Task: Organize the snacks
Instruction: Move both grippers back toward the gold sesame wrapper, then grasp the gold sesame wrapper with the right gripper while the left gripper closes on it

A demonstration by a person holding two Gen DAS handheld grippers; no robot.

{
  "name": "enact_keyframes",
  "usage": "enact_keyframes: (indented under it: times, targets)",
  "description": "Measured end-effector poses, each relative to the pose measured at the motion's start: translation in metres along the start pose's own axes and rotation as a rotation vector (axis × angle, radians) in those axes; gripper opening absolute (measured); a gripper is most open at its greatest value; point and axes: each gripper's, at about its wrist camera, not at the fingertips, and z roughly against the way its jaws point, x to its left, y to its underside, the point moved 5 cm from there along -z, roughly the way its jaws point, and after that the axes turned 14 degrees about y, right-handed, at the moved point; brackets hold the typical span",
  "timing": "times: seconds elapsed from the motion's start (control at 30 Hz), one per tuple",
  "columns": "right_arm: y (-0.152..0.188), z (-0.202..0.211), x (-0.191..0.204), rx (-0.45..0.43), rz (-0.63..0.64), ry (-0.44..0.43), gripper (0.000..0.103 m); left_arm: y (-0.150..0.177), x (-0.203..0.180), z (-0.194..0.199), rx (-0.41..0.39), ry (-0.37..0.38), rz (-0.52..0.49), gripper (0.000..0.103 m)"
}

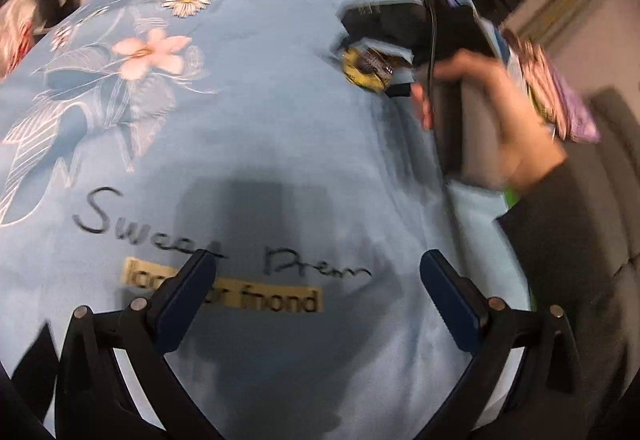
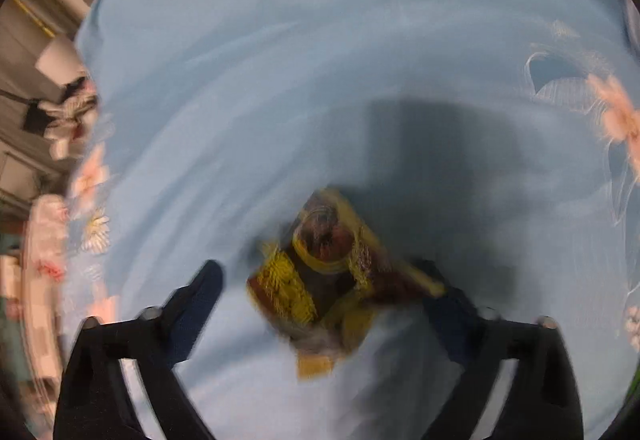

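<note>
- Yellow-and-brown foil, a snack packet lies on the blue sheet between the spread fingers of the right gripper; one packet corner meets or overlaps the right finger, and motion blur hides whether they touch.
- Packet's long axis runs roughly from lower left to upper right in the right wrist view, tilted against the line of the fingers; which end is its top cannot be read through the blur.
- Right gripper stands open around the packet, gripping nothing; the straddling pose suggests it is either about to close on the snack or has just let it down, and the frames do not settle which.
- Seen from the left wrist camera, the same packet sits far and to the right on the sheet, partly under the black body of the right gripper, with the right hand wrapped round the handle.
- Left gripper hangs released and empty above the printed lettering near the sheet's near edge, well apart from the packet, probably waiting its turn.
- Purple-and-pink packets show blurred behind the right hand at the far right, likely more snacks to sort.
</note>
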Motion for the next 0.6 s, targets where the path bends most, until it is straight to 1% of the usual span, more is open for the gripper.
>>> enact_keyframes:
  times: [0.03, 0.07, 0.1, 0.13, 0.17, 0.2, 0.27, 0.33, 0.4, 0.47, 0.5, 0.57, 0.6]
  targets:
    - [0.000, 0.005, 0.003, -0.025, 0.024, 0.015, 0.054, -0.002, 0.001, 0.005, -0.005, -0.012, -0.004, 0.102]
    - [0.002, 0.006, 0.004, -0.023, 0.033, 0.005, 0.054, -0.004, 0.003, 0.008, -0.016, -0.036, -0.018, 0.102]
    - [0.006, 0.010, 0.003, -0.017, 0.019, -0.039, 0.054, -0.007, 0.006, 0.014, -0.037, -0.077, -0.038, 0.102]
    - [0.012, 0.016, 0.001, -0.006, 0.006, -0.109, 0.054, -0.008, 0.009, 0.018, -0.055, -0.117, -0.053, 0.102]
    - [0.022, 0.025, 0.000, 0.002, 0.006, -0.175, 0.054, -0.009, 0.012, 0.019, -0.059, -0.135, -0.057, 0.102]
    - [0.031, 0.034, -0.003, -0.003, 0.006, -0.211, 0.054, -0.009, 0.016, 0.018, -0.052, -0.146, -0.051, 0.102]
    - [0.056, 0.057, -0.010, -0.025, 0.024, -0.254, 0.054, -0.005, 0.023, 0.018, -0.029, -0.121, -0.012, 0.102]
    - [0.089, 0.081, -0.015, -0.030, 0.072, -0.318, 0.054, 0.002, 0.023, 0.015, -0.001, -0.047, 0.040, 0.102]
    - [0.120, 0.099, -0.023, -0.033, 0.110, -0.358, 0.054, 0.005, 0.018, 0.016, 0.014, -0.020, 0.023, 0.102]
    - [0.149, 0.111, -0.027, -0.011, 0.148, -0.368, 0.061, 0.010, 0.001, 0.009, 0.040, -0.010, -0.049, 0.103]
    - [0.168, 0.115, -0.030, 0.019, 0.164, -0.376, 0.065, 0.013, -0.005, 0.006, 0.053, -0.002, -0.072, 0.103]
    - [0.188, 0.118, -0.039, 0.072, 0.156, -0.408, 0.086, 0.020, -0.015, -0.006, 0.097, 0.030, -0.099, 0.103]
    - [0.191, 0.117, -0.041, 0.093, 0.135, -0.414, 0.088, 0.025, -0.020, -0.015, 0.127, 0.047, -0.101, 0.103]
